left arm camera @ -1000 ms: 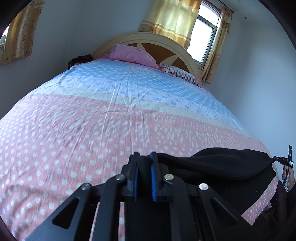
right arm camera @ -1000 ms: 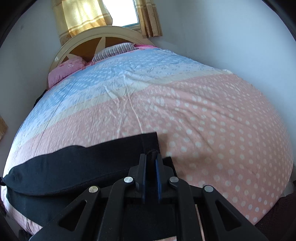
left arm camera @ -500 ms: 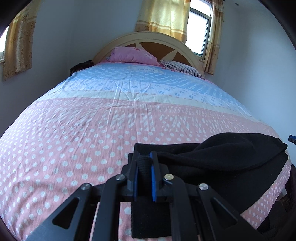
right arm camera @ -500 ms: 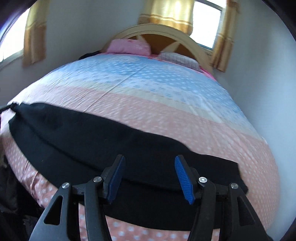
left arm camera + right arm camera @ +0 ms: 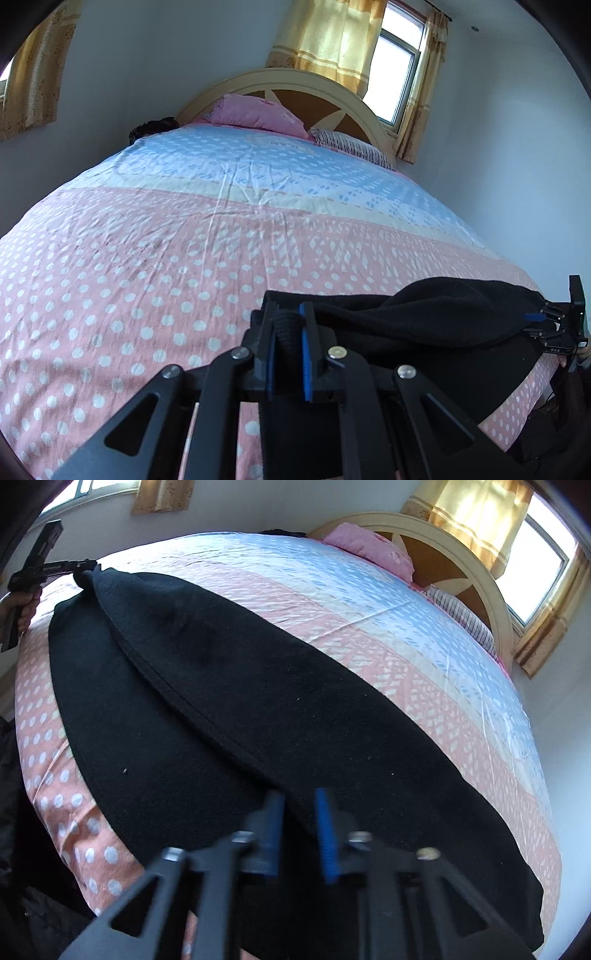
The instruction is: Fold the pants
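Black pants lie stretched along the near edge of the bed, one leg folded over the other. My left gripper is shut on one end of the pants; it also shows far left in the right wrist view, pinching the cloth. My right gripper hovers close over the pants' other end, its blue pads a small gap apart with nothing between them. It also appears at the far right of the left wrist view.
The bed has a pink, cream and blue dotted sheet. A pink pillow and a striped pillow lie by the cream headboard. Curtained windows and grey walls surround the bed.
My right gripper let go of the pants' end a second ago, swung round to face along the pants, and its jaws have narrowed since. My left gripper keeps its grip.
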A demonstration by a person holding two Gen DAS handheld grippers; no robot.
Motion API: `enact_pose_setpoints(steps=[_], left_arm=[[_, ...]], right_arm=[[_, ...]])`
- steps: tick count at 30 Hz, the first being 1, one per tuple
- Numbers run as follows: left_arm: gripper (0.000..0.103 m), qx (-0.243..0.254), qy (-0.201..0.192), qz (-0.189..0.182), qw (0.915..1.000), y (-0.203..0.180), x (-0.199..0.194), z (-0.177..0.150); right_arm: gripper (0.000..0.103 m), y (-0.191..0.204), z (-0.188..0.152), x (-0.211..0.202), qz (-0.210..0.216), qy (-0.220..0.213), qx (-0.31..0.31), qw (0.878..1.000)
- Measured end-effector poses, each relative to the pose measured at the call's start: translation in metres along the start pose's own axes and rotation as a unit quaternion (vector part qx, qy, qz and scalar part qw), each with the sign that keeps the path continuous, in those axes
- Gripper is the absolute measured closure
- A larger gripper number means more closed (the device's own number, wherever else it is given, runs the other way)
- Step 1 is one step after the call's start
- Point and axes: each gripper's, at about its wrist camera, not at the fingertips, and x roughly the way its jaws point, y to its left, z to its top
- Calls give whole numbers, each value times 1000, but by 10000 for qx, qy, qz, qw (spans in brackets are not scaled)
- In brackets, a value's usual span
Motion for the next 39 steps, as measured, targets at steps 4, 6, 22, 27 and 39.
enact_pose_setpoints(steps=[4,6,22,27,39], left_arm=[[91,147,-100,-72,9998,-5,-6,4],[92,186,-185,-164,9995,-6,-14,6],[85,497,-29,-381,9980,-5,-41,-46],[57,796,137,-221,9965,3,-57,-48],[57,-171,-141,-86,9997,43,-80,-31]], right_arm=[[100,1,0,-23,-30,-310,7,9995],[100,0,-3,-38,-35,-458,56,9989],[100,28,-45,-34,146,-98,-25,9998],[100,29,-51,-31,86,-62,-86,9999],[100,32,-48,-31,3,-45,-116,9999]])
